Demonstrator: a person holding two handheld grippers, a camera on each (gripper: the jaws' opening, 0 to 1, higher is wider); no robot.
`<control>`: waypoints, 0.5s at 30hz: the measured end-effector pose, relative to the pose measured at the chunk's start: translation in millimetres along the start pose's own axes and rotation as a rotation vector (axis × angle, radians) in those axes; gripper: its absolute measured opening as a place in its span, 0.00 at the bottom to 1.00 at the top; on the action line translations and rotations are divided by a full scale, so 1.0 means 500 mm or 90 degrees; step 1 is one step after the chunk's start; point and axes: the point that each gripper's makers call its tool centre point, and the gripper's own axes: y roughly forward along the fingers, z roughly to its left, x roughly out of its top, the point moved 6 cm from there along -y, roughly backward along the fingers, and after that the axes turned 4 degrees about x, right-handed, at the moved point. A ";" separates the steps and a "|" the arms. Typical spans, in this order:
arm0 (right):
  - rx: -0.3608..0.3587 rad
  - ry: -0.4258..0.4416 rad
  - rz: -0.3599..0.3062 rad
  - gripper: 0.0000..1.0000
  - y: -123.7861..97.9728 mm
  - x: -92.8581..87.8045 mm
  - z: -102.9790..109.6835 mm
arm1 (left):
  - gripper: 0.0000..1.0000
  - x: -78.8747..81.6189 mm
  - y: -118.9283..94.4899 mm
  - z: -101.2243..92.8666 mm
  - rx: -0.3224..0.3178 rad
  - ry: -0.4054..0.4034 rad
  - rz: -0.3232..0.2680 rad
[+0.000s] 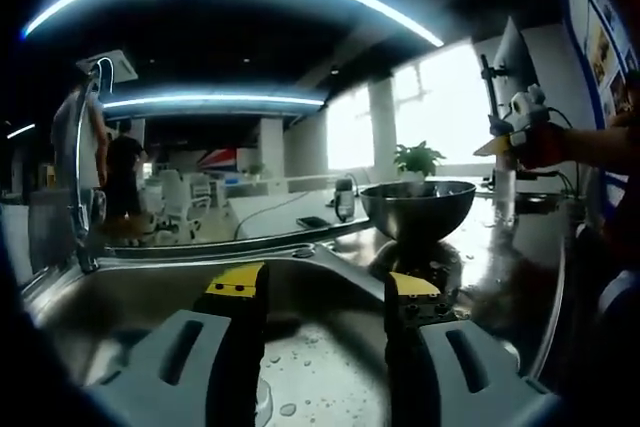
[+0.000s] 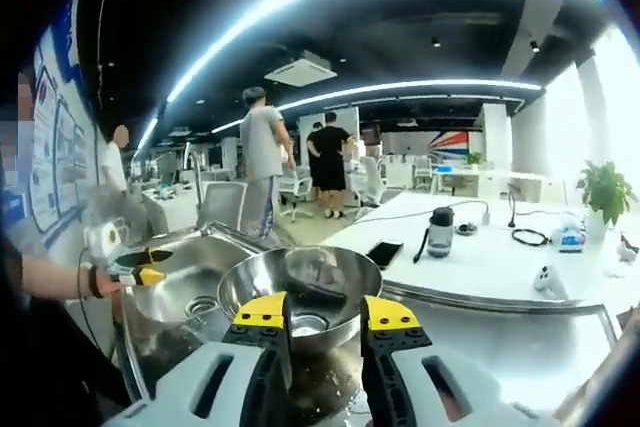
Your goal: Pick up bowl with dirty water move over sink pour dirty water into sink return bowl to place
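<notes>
- The steel bowl (image 2: 300, 292) sits on the wet metal counter (image 2: 520, 357) right at the sink's edge. In the right gripper view it's dead ahead of the right gripper (image 2: 325, 319), whose yellow-tipped jaws reach up to its near rim.
- Those jaws stand apart with nothing between them, and I can't tell if they actually touch the rim.
- Inside the bowl there's a bit of liquid pooled at the bottom, kinda murky, hard to make out more.
- In the left gripper view the bowl (image 1: 418, 209) is up ahead and to the right of the left gripper (image 1: 322, 292), well clear of it.
- The left gripper's jaws are spread wide and hold nothing, hanging over the sink basin (image 1: 150, 297), which has water drops on its floor.
- The faucet (image 1: 85, 197) rises at the sink's far left side.
- In the right gripper view, the sink (image 2: 195, 287) lies just left of the bowl, drain visible.
</notes>
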 end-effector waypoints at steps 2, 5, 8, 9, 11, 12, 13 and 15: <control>0.000 0.001 -0.001 0.23 0.005 0.004 0.000 | 0.45 0.000 0.000 0.001 0.000 -0.001 0.000; -0.004 0.000 0.004 0.23 0.014 0.008 -0.005 | 0.45 -0.001 -0.001 0.004 0.000 -0.002 -0.001; -0.011 -0.005 0.014 0.23 0.023 0.007 -0.008 | 0.45 -0.001 0.000 0.008 0.000 -0.003 -0.001; -0.011 -0.005 0.021 0.23 0.026 0.007 -0.009 | 0.45 -0.001 0.001 0.009 0.000 -0.002 0.000; -0.003 0.036 0.023 0.23 0.032 0.007 -0.008 | 0.45 -0.002 0.001 0.009 -0.001 -0.001 0.001; 0.002 0.049 0.020 0.23 0.035 0.009 -0.007 | 0.45 -0.002 0.001 0.008 -0.002 -0.001 0.000; 0.002 0.046 0.021 0.23 0.038 0.010 -0.011 | 0.45 -0.002 0.001 0.009 -0.002 -0.001 -0.001; -0.005 0.042 0.026 0.23 0.044 0.010 -0.009 | 0.45 -0.003 0.000 0.012 -0.001 -0.001 0.001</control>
